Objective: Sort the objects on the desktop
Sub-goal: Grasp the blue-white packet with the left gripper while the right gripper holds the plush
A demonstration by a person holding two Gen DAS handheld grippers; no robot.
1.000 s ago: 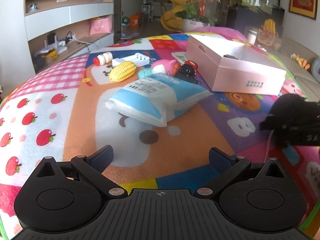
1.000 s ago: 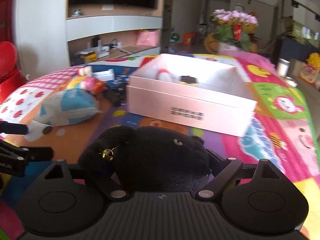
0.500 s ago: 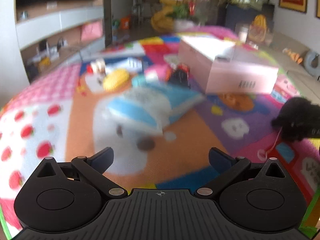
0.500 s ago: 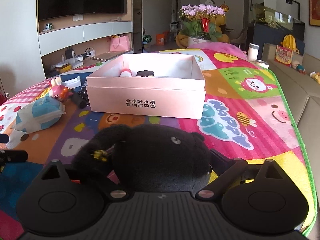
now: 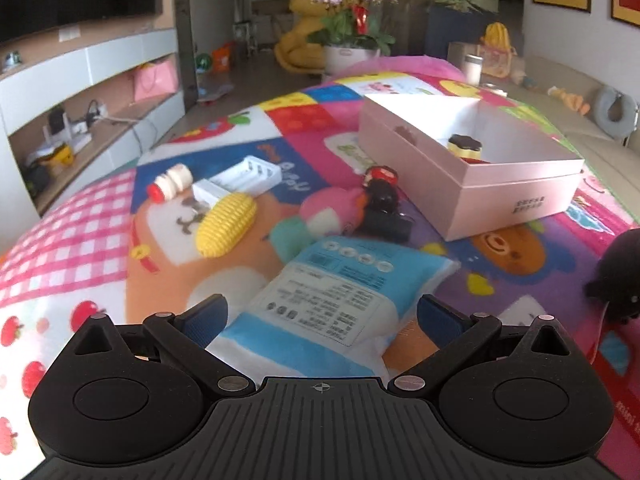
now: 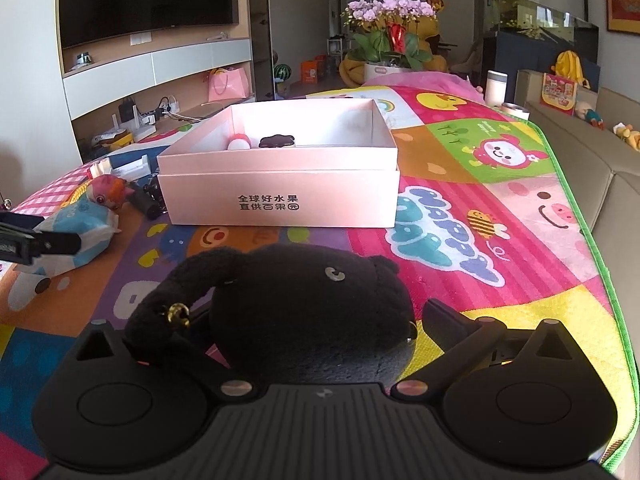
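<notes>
Right hand-held gripper (image 6: 316,320) clamping black plush toy (image 6: 304,312) in front of pink box (image 6: 280,200); left hand-held gripper (image 5: 322,316) gaping wide around blue wipes pack (image 5: 332,300), left of that box.

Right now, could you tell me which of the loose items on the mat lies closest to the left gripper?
The blue-and-white packet: it lies between the open fingers of the left gripper, while the yellow corn and pink plush sit farther back.

Place: home living room
Ahead left: wall-mounted television (image 6: 148,0) over built-in shelving (image 6: 160,68)
Straight ahead: potted orchids (image 6: 388,36)
Right: beige sofa (image 6: 592,152)
Beneath: cartoon play mat (image 6: 480,200)
</notes>
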